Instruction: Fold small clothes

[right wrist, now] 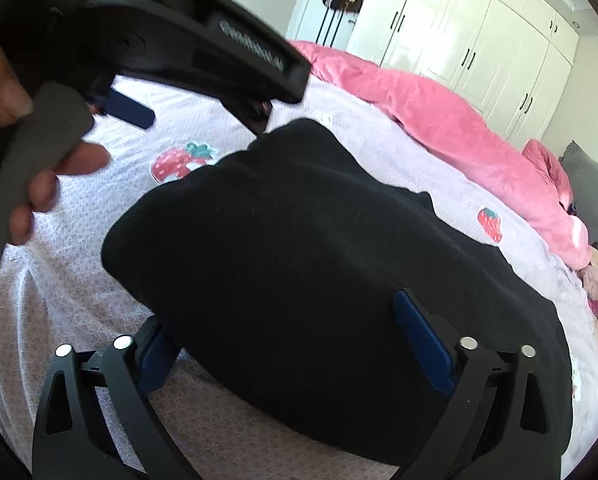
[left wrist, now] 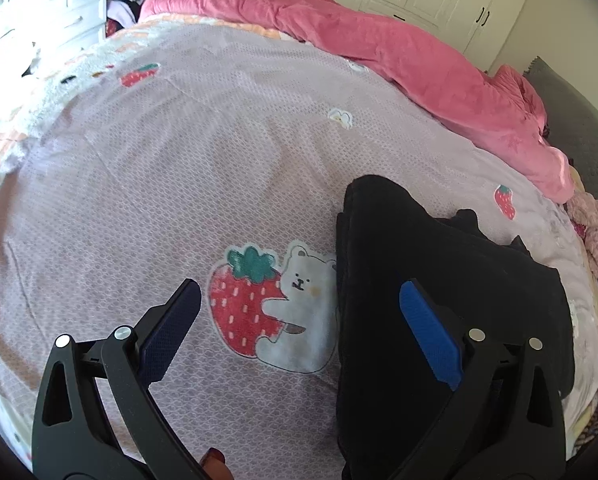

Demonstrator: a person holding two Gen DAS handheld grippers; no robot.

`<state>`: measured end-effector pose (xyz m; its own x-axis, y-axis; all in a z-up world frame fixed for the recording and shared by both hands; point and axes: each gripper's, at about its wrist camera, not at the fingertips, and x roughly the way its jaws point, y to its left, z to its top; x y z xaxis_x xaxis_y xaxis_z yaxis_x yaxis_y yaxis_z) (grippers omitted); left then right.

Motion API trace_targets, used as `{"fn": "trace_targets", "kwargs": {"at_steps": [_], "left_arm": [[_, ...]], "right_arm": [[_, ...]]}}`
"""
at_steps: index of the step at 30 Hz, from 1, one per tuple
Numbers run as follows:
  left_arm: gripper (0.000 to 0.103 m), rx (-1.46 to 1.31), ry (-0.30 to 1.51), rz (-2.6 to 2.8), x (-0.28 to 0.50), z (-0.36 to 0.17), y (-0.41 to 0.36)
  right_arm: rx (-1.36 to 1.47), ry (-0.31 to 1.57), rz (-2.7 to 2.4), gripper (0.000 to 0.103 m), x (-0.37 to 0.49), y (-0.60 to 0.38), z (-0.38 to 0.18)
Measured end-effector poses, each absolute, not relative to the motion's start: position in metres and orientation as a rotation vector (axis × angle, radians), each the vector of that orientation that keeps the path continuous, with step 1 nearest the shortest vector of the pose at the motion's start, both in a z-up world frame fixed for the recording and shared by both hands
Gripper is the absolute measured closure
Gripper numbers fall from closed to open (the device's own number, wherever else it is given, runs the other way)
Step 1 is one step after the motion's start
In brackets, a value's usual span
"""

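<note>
A black garment (left wrist: 439, 280) lies folded in layers on the lilac bed sheet (left wrist: 179, 160). My left gripper (left wrist: 299, 304) is open, its right finger over the garment's left part and its left finger over the sheet. In the right wrist view the same black garment (right wrist: 319, 240) fills the middle. My right gripper (right wrist: 283, 328) is open wide. Its left finger is partly hidden under the garment's near edge and its right finger lies over the cloth. The left gripper's body (right wrist: 187, 32) and the hand holding it show at the upper left.
A pink quilt (left wrist: 399, 52) is bunched along the far side of the bed. White wardrobes (right wrist: 479, 32) stand behind it, a white dresser (left wrist: 59, 8) at the far left. Pink clothes (left wrist: 595, 236) lie at the right edge.
</note>
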<state>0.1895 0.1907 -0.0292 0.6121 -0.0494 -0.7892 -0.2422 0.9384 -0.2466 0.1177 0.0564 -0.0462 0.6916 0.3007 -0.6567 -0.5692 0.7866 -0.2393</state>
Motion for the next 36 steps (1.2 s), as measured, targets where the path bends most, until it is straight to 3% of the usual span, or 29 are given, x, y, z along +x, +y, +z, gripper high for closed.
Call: {"fn": "trace_targets", "kwargs": {"at_steps": [6,15,17,21,23,26,36], "left_arm": [[0.010,-0.459,0.948,0.035,0.201,-0.042,0.187],[0.014,-0.530,0.973,-0.065,0.212,-0.050,0.163],[0.032,-0.542,0.977,-0.078,0.215,-0.050,0.157],[0.054,-0.547,0.993,-0.074,0.221,-0.052,0.141],[0.074,-0.532,0.985,-0.063,0.223,-0.049,0.135],[0.089,-0.523,0.953,-0.062,0.224,-0.038,0.128],[0.093,-0.497,0.813,-0.174,0.217,0.011,0.072]], "right_arm": [[-0.329,0.635,0.559,0.087,0.126,0.035,-0.031],[-0.210,0.618,0.640,0.094,0.123,0.011,-0.020],[-0.186,0.610,0.655,0.095,0.121,0.006,-0.019],[-0.184,0.600,0.658,0.096,0.117,0.004,-0.017],[-0.177,0.597,0.658,0.096,0.116,0.001,-0.016],[-0.163,0.590,0.654,0.096,0.118,-0.005,-0.015],[-0.061,0.487,0.570,0.096,0.112,-0.057,0.006]]}}
